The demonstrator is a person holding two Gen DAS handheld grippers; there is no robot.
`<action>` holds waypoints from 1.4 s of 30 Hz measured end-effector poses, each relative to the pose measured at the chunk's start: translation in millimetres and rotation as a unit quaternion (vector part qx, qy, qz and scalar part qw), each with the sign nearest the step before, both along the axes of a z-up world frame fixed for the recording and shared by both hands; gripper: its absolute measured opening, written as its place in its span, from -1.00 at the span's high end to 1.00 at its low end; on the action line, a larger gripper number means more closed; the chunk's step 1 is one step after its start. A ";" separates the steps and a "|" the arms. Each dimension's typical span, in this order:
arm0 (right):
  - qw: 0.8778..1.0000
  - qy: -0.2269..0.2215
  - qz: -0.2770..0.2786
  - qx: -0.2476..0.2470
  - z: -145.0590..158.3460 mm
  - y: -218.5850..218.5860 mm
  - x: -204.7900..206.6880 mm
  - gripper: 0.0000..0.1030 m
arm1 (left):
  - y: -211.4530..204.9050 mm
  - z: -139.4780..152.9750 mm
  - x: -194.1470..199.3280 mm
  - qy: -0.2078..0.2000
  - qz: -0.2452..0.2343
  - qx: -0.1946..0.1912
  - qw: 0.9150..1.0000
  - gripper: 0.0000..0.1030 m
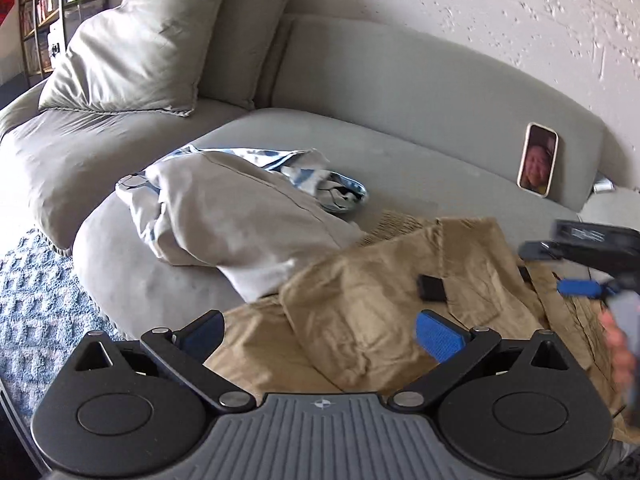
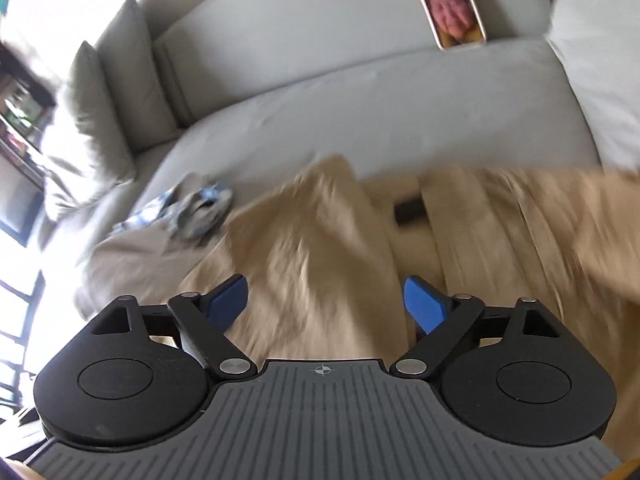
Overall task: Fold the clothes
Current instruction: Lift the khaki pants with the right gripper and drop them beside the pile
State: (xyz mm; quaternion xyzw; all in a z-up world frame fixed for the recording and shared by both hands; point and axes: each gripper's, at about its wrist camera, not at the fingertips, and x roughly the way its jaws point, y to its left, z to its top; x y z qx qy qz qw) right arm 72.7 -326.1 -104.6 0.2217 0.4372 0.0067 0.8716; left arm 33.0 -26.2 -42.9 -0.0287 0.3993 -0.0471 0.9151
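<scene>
Your left tongs (image 1: 320, 332) are spread wide with nothing in them, hovering over the tan pants (image 1: 380, 308) lying rumpled on the near edge of the grey sofa (image 1: 400, 120). Your right tongs (image 2: 326, 304) gape wide too, nothing gripped, just above the same pants. A pale crumpled garment (image 1: 240, 216) sits left of them; a phone (image 1: 538, 160) leans on the far backrest.
</scene>
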 end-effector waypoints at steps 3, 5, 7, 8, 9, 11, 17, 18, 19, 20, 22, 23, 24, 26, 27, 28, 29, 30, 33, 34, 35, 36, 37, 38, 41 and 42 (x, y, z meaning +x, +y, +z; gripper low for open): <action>0.999 0.005 -0.003 -0.032 -17.7 4.4 43.1 -0.75 | 8.5 -7.4 7.9 0.010 -0.003 -0.019 1.000 -0.98; 0.999 0.020 0.015 -0.023 -33.1 7.8 64.7 -0.74 | 11.4 -12.4 12.8 0.023 -0.010 -0.028 0.999 -0.98; 0.998 0.037 0.044 -0.016 -47.6 14.2 79.0 -0.68 | 12.8 -15.5 14.9 0.026 -0.012 -0.034 0.999 -0.98; 0.998 0.035 0.049 -0.020 -50.4 18.0 80.4 -0.46 | 13.1 -16.4 15.5 0.026 -0.013 -0.036 0.999 -0.98; 0.998 0.033 0.054 -0.024 -53.2 21.8 81.7 -0.26 | 12.4 -16.1 15.5 0.023 -0.014 -0.037 0.999 -0.98; 0.998 0.027 0.053 -0.011 -52.2 22.7 83.2 0.87 | 11.2 -15.6 15.4 0.017 -0.016 -0.037 0.999 -0.98; 0.986 -0.148 -0.012 -0.073 72.9 -2.1 77.1 0.90 | 9.0 9.5 1.9 -0.047 -0.015 -0.065 0.997 -0.98; 0.974 -0.199 -0.020 -0.110 109.8 -2.7 69.8 0.90 | 9.1 15.9 -1.7 -0.063 -0.013 -0.072 0.995 -0.98; 0.958 -0.252 -0.025 -0.135 147.1 -2.0 56.3 0.90 | 8.9 22.0 -4.9 -0.076 -0.012 -0.079 0.994 -0.98; 0.940 -0.302 -0.028 -0.157 180.6 0.4 38.1 0.91 | 8.9 27.8 -8.3 -0.088 -0.011 -0.086 0.992 -0.98; 0.901 -0.385 -0.025 -0.197 236.7 7.0 -0.4 0.91 | 7.7 37.5 -13.9 -0.107 -0.009 -0.097 0.990 -0.98; 0.887 -0.413 -0.018 -0.208 252.5 11.1 -21.2 0.91 | 6.9 40.9 -16.2 -0.112 -0.010 -0.100 0.989 -0.98; 0.873 -0.436 -0.010 -0.218 266.0 15.5 -41.2 0.91 | 5.8 42.8 -18.2 -0.113 -0.011 -0.101 0.988 -0.98; 0.869 -0.436 0.028 -0.231 265.5 27.5 -71.9 0.80 | 4.2 44.0 -21.9 -0.104 -0.017 -0.101 0.989 -0.98; 0.870 -0.431 0.047 -0.236 263.2 33.7 -86.4 0.69 | 4.2 44.0 -23.7 -0.097 -0.020 -0.101 0.990 -0.98; 0.886 -0.396 0.069 -0.232 248.8 40.7 -95.2 0.28 | 5.5 42.9 -25.2 -0.089 -0.025 -0.102 0.991 -0.98; 0.908 -0.343 0.094 -0.222 228.4 47.7 -101.9 -0.17 | 7.0 41.0 -27.2 -0.080 -0.030 -0.100 0.991 -0.98; 0.928 -0.288 0.127 -0.202 203.4 53.9 -110.5 -0.19 | 8.5 38.9 -29.1 -0.072 -0.035 -0.096 0.992 -0.98; 0.954 -0.162 0.206 -0.142 126.5 74.3 -154.8 -0.10 | 11.3 29.2 -32.4 -0.056 -0.039 -0.072 0.995 -0.98; 0.960 -0.129 0.215 -0.126 105.2 79.7 -171.4 -0.10 | 10.2 25.6 -31.6 -0.048 -0.039 -0.071 0.996 -0.98; 0.964 -0.100 0.221 -0.109 85.8 82.8 -185.3 -0.10 | 9.2 22.0 -30.7 -0.041 -0.040 -0.069 0.996 -0.98; 0.966 -0.077 0.227 -0.094 68.4 81.8 -193.5 -0.10 | 7.5 18.4 -29.4 -0.033 -0.042 -0.069 0.996 -0.97; 0.969 -0.059 0.226 -0.082 57.7 80.8 -202.0 -0.10 | 3.6 14.8 -26.5 -0.026 -0.049 -0.073 0.996 -0.97; 0.972 -0.049 0.218 -0.075 49.9 77.1 -209.0 -0.10 | -1.2 11.5 -23.7 -0.020 -0.057 -0.076 0.995 -0.97; 0.985 -0.051 0.148 -0.076 47.9 49.2 -203.4 -0.10 | -29.7 4.8 -18.3 -0.010 -0.105 -0.074 0.992 -0.97; 0.990 -0.055 0.112 -0.072 50.9 35.8 -199.4 -0.10 | -40.3 2.1 -16.6 -0.007 -0.118 -0.070 0.990 -0.97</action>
